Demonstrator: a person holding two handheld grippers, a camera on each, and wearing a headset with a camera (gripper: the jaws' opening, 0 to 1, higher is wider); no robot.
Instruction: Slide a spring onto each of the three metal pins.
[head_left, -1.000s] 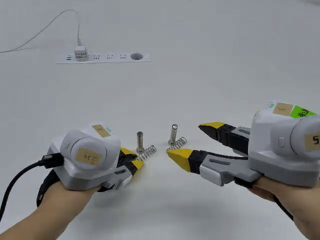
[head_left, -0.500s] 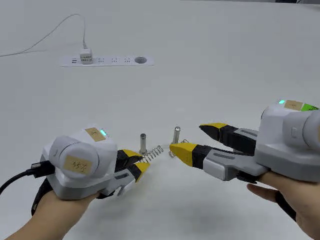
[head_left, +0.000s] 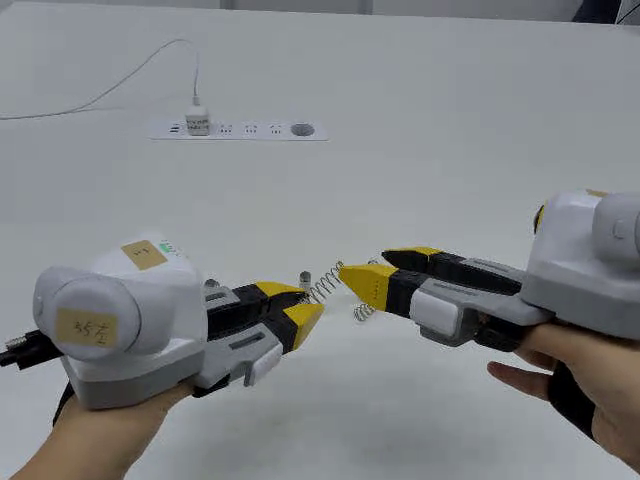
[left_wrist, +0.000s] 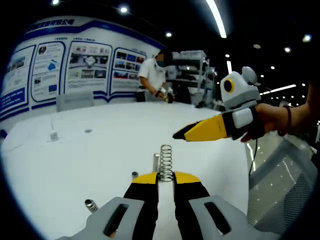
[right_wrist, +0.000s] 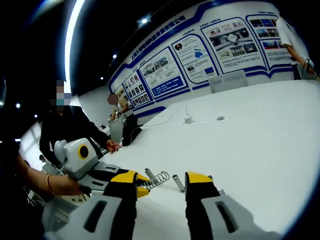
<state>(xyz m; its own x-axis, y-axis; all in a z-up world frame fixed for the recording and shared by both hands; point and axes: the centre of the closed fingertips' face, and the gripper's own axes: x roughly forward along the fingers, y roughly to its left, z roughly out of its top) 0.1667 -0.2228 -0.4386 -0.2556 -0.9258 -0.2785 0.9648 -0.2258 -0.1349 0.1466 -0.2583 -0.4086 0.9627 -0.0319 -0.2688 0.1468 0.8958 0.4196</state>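
My left gripper (head_left: 297, 303) is shut on the base of a metal spring (head_left: 322, 285), held off the white table and pointing up and to the right. In the left gripper view the spring (left_wrist: 165, 162) stands up from the yellow tips, with three short metal pins (left_wrist: 156, 161) on the table behind and to the left. My right gripper (head_left: 368, 265) is open, its lower tip close to the spring's free end. In the right gripper view the held spring (right_wrist: 156, 178) lies just left of a pin (right_wrist: 178, 182). A second spring (head_left: 362, 312) lies on the table under the right jaws.
A white power strip (head_left: 240, 130) with a plugged charger (head_left: 197, 122) and cable lies at the back left. Bare white table (head_left: 470, 150) stretches beyond it. People stand at the far side in both gripper views.
My left gripper has lifted the spring off the table and risen. The right gripper has moved left, toward the spring's free end. The head camera has shifted too.
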